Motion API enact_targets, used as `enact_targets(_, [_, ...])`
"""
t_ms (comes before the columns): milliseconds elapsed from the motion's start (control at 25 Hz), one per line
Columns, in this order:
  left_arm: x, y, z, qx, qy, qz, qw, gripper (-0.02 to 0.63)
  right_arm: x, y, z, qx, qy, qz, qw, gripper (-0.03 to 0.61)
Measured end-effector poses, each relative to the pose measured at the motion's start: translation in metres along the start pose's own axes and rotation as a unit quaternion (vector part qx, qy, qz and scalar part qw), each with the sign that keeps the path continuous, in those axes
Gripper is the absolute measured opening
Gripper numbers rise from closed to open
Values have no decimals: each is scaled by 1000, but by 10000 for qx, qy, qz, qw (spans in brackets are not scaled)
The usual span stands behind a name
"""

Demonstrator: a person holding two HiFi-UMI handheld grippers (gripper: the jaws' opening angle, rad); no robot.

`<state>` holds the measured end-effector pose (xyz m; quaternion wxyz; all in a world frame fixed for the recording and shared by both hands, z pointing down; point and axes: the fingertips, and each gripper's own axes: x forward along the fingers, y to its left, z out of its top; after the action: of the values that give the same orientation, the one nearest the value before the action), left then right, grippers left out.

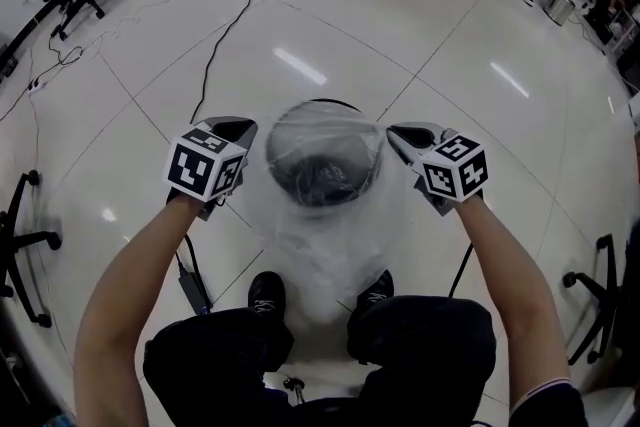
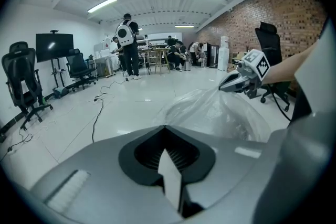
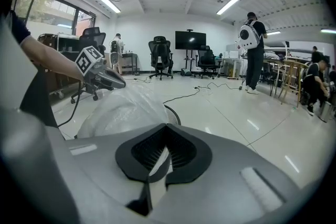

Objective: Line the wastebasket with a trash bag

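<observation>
- Left hand-held gripper (image 1: pixel 244 128): jaws closed together on a fold of the clear trash bag (image 1: pixel 326 240). Its own view shows a pale strip of film nipped where the jaws (image 2: pixel 166 128) meet.
- Right hand-held gripper (image 1: pixel 398 135): jaws likewise closed, with film caught between them (image 3: pixel 164 128).
- The two grippers hold opposite sides of the bag mouth, level with each other, and the film is stretched into a wide oval between them.
- Wastebasket (image 1: pixel 330 102): round and dark, standing on the white tiled floor (image 1: pixel 460 65) in front of the person's shoes (image 1: pixel 266 293).
- The bag mouth sits over the basket top, and the dark inside shows through the film. The rest of the bag drapes down the near side toward the shoes. I cannot tell whether any film is inside the rim.
- A black cable (image 1: pixel 215 45) runs across the floor beyond the basket.
</observation>
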<state>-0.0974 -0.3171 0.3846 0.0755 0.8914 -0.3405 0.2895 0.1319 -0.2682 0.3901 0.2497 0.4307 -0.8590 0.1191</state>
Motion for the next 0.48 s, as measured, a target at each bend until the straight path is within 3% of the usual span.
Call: enact_targets(480, [54,35,21,-106,56,73,9999,11,45,-46,8,-50,403,313,9987,2])
